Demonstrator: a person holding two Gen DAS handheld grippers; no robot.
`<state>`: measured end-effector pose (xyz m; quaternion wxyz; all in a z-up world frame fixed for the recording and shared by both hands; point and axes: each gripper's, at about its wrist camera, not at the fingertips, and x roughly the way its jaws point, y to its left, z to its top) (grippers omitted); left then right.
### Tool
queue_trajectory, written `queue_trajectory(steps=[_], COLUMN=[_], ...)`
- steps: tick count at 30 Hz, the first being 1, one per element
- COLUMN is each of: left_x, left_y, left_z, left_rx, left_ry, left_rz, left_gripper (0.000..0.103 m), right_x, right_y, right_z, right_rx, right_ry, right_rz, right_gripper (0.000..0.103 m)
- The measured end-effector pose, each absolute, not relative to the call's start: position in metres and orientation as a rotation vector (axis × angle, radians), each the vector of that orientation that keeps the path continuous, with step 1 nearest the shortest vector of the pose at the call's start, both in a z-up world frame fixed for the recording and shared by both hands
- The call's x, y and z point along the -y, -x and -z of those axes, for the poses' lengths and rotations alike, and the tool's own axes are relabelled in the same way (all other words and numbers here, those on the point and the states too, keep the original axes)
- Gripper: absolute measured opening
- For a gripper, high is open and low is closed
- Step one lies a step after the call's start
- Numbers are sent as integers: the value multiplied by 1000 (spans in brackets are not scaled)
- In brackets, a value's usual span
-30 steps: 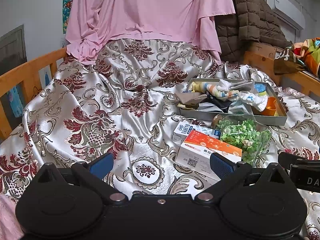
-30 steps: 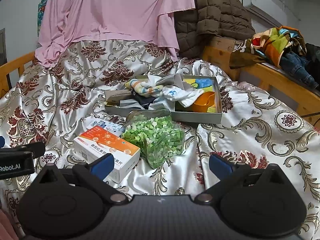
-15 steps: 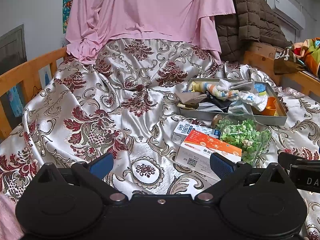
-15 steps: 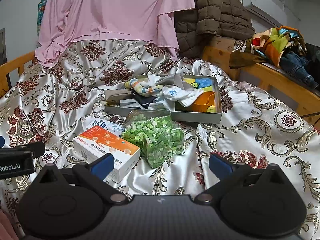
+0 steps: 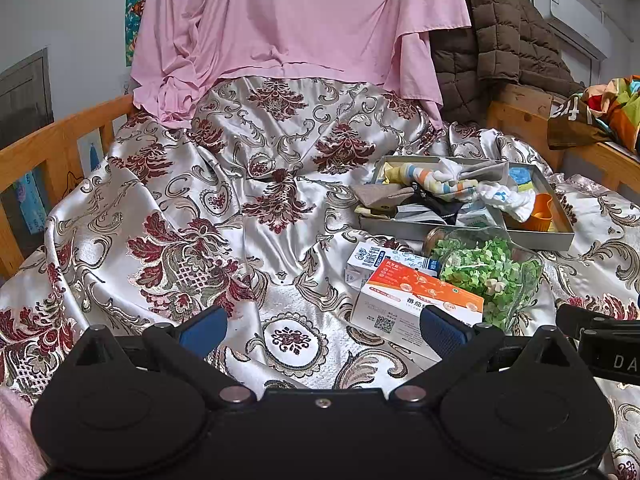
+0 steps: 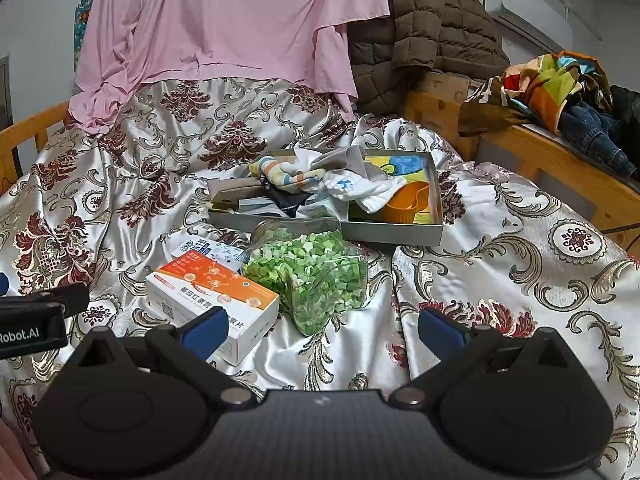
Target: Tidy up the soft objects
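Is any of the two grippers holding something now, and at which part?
Nothing is held. The left gripper and right gripper are both open and empty above the patterned satin bedspread.

Tray [image 6: 394,234] contents under sock pile [image 6: 320,184] hidden; orange box [image 5: 416,300] lettering partly covered.

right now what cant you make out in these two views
- Tray floor, both views: buried under the socks and cloths.
- Orange cup, right view: partly covered by the white sock.
- Blue and white carton, both views: its near part is hidden behind the orange box.
- Right gripper in the left view: cut off by the right edge.
- Small print on the orange box: too small to read.
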<state>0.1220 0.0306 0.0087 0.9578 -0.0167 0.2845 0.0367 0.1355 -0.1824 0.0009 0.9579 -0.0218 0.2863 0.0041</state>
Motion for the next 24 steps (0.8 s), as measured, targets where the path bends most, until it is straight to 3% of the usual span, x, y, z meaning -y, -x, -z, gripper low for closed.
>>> queue_trajectory(steps=[24], left_x=[-31], left_y=[-122], left_z=[-11], left_rx=[-579], left_ry=[35], left_rz=[-73], left_gripper=[102], right_x=[183], right_y=[-136], right_z=[-1], right_rx=[-582], right_ry=[45], right_rz=[-8], right_gripper=[103])
